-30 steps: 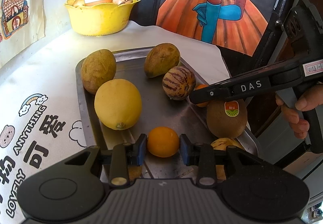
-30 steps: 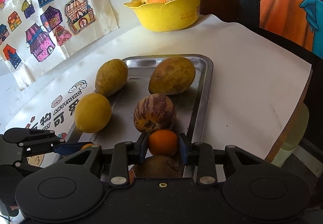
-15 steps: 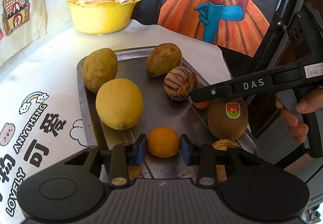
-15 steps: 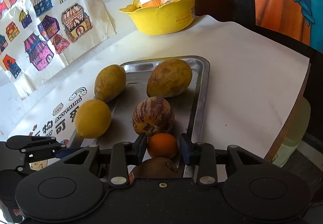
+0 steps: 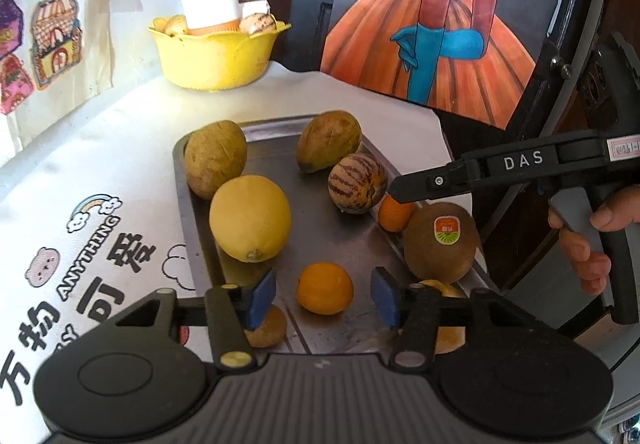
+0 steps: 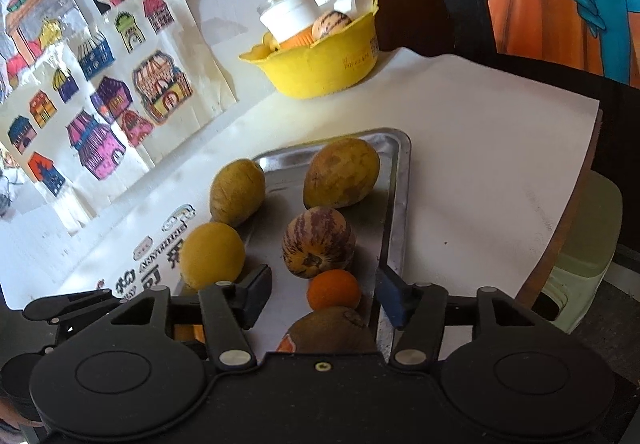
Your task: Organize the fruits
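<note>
Steel tray (image 5: 192,199) crowded; kiwi (image 5: 439,237) perhaps touching right tongs' (image 6: 324,298) orange (image 6: 333,290).

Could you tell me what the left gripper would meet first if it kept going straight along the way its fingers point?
Most likely the small orange on the metal tray. It lies between the opening jaws of the left gripper, untouched by either pad. Beyond it, probably bare tray, though depth is hard to judge.

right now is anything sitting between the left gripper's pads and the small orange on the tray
Nothing visible. The small orange lies on the tray in the gap of the left gripper, whose jaws are opening, both pads clear of it.
</note>
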{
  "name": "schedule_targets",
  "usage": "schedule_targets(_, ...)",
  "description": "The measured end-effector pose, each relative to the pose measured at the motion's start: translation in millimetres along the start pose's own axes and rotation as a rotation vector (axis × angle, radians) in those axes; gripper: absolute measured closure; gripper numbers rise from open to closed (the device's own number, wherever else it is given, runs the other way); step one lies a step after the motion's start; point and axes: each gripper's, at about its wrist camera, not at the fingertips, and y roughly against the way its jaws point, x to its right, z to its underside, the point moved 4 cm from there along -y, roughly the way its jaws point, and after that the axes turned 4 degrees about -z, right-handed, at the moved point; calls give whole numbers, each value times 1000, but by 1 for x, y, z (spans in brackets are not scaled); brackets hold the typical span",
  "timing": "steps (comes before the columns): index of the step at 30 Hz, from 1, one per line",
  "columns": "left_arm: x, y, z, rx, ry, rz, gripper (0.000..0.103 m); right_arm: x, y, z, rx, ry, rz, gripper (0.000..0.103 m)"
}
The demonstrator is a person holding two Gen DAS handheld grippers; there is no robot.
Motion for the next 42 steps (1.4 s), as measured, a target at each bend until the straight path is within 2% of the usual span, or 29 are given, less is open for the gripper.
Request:
schedule_targets(5,-3,22,0,52,25,-26,23,-9,19,1,51,-2,3,31)
schedule_targets(14,-16,69,5,137,104,-66,3,-43,56,14,141,69,29,16)
schedule_targets(21,-27,104,18,190,160,-98,1,-74,80,31,206,105,32,8)
schedule_targets(28,-39,138,40,238,201,-140,1,-100,98,62,256,118,41,1)
schedule_targets(42,-53,192,86,327,228,-216,0,-140,120,124,349,154,93,1)
